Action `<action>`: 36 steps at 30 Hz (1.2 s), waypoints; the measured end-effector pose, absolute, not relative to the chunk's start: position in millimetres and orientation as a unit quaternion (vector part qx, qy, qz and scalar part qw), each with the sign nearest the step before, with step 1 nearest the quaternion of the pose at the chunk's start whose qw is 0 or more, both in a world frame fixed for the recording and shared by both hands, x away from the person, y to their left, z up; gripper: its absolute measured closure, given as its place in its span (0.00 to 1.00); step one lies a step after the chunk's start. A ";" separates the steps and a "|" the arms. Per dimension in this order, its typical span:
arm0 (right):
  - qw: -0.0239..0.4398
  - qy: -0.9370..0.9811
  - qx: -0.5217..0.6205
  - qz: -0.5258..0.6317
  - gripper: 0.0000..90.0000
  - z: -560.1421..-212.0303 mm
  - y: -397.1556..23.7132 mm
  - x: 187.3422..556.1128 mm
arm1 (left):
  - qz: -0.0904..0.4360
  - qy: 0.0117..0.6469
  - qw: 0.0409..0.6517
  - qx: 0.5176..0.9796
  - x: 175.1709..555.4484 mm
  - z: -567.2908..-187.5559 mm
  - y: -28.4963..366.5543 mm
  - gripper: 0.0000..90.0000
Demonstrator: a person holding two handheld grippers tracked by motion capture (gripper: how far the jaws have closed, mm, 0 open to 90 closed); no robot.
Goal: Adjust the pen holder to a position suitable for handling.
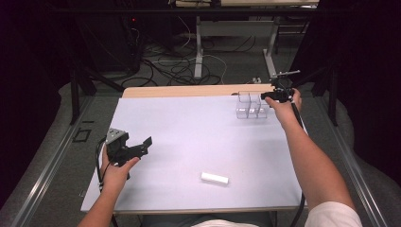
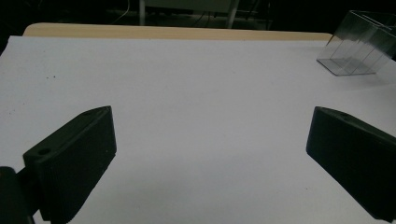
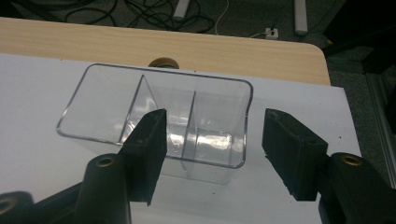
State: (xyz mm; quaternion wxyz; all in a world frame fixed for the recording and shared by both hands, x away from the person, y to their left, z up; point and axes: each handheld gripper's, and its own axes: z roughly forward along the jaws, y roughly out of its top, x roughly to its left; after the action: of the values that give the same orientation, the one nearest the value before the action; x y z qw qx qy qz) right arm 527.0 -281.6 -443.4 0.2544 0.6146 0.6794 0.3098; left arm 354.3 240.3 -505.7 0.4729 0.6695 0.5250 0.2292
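- The right gripper is held at the far right of the table, right over the clear plastic organiser, a see-through box split by thin walls into compartments.
- In the right gripper view the right gripper has its jaws spread apart with nothing between the pads. One jaw hangs over the inside of the organiser, near a divider; the other sits outside the box's end wall, so that wall lies between the two jaws. Whether either jaw touches the plastic, I cannot tell.
- The organiser's compartments look empty. A small brass-coloured round thing shows just beyond its far rim, at the edge of the white sheet.
- The left gripper is at the near left of the table, well apart from the organiser — its jaws wide open, holding nothing.
- In the left gripper view the left gripper has bare white sheet between its jaws, and the organiser stands far off at the upper right.
- A small white block lies flat on the sheet near the front edge, between the two arms — apart from both grippers.
- The wooden tabletop shows as a strip beyond the sheet; cables lie on the floor behind the table.
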 end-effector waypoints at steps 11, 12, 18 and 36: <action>0.258 0.665 0.624 0.319 0.56 -456.3 -295.5 542.6 | 0.231 0.529 0.471 0.666 354.5 -506.3 241.7 0.02; 0.258 0.668 0.622 0.315 0.56 -458.0 -296.5 544.1 | 0.232 0.530 0.472 0.665 354.5 -506.3 242.1 0.02; 0.254 0.668 0.630 0.304 0.59 -466.4 -297.6 549.9 | 0.232 0.531 0.470 0.666 354.9 -506.7 243.2 0.02; 0.235 0.673 0.645 0.275 0.84 -477.8 -296.4 554.6 | 0.232 0.532 0.470 0.665 355.3 -506.9 243.7 0.03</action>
State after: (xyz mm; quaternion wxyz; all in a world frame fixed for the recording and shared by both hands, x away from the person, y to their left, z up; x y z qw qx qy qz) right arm 554.6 -296.4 -477.8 0.2351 0.6448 0.6734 0.2747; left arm 355.3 243.7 -506.9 0.4705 0.6649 0.5319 0.2317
